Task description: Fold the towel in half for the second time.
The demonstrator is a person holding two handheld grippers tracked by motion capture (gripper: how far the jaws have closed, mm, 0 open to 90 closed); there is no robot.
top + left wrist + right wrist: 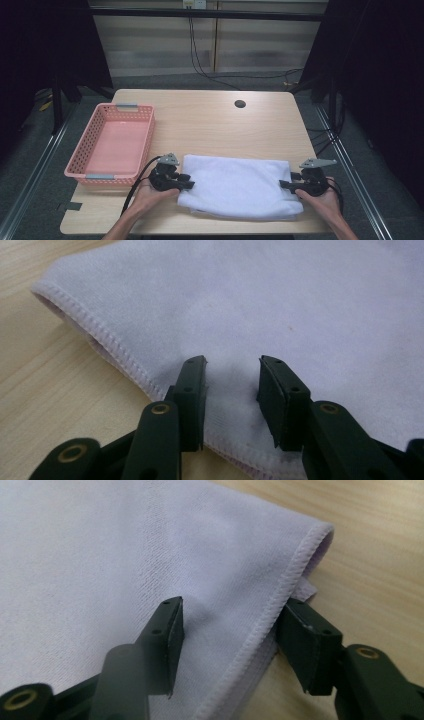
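I hold a gripper in each hand, one at each short end of a folded white towel (pixel 239 186) that lies flat on the near half of the wooden table (pixel 210 120), its long side running across in front of me.

My left gripper (pixel 186 181) sits at the towel's left end. In the left gripper view its jaws are parted, with a clear gap between the two black pads, and both pads rest over the cloth (pixel 280 315) just inside the stitched hem. Nothing is pinched between them; the fabric between the pads looks slightly pressed down. The folded edge runs away to the upper left, with bare wood beside it.

My right gripper (pixel 286 185) sits at the towel's right end. In the right gripper view its jaws stand wide: one pad lies on top of the cloth (pixel 100 555), while the other sits off the edge, beside the hem and over the table. The hem passes between them, ungripped. A second layer of cloth peeks out under the top one at the corner.

A pink perforated plastic basket (pixel 85 150) stands at the table's left side, just beyond my left hand (pixel 150 192) and apart from the towel. My right hand (pixel 322 197) rests near the table's front right corner.
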